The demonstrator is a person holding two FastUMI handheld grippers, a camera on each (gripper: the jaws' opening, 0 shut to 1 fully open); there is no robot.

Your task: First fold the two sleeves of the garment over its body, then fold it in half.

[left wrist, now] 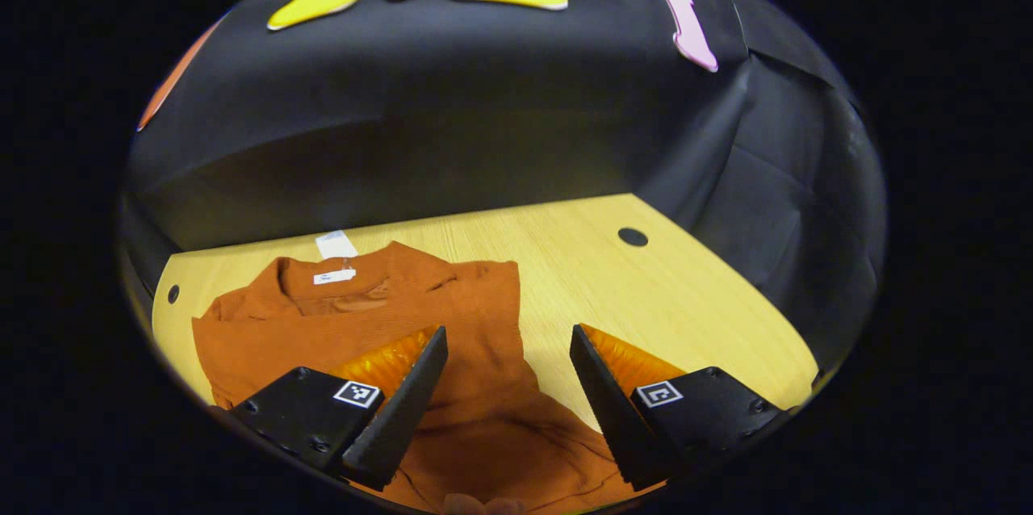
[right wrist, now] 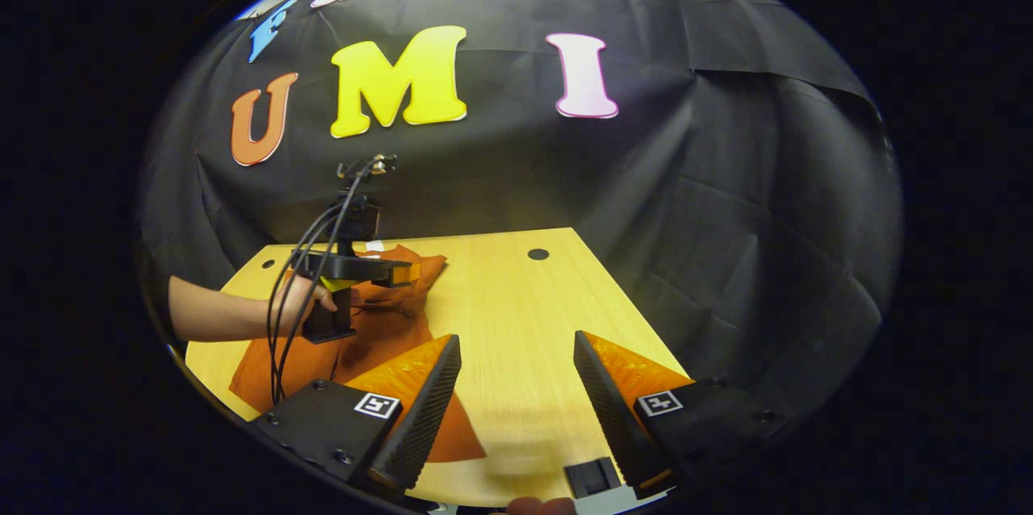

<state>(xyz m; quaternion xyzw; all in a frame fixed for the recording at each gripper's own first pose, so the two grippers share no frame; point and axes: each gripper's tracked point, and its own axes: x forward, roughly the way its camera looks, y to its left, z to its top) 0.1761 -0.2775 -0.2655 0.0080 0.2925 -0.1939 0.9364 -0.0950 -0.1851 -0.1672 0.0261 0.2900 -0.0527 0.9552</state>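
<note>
Rust-orange knit garment [left wrist: 387, 321] lies collar toward the wooden table's [left wrist: 646, 289] far edge; left gripper [left wrist: 508, 386], fingers parted and empty, hovers nearer than right gripper [right wrist: 516, 394], also parted.

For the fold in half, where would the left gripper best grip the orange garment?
Probably at the orange garment's hem edge nearest the camera, coming down from above. It lies flat on the wooden table with collar and tag at the far end, and the left gripper hovers open over it.
</note>
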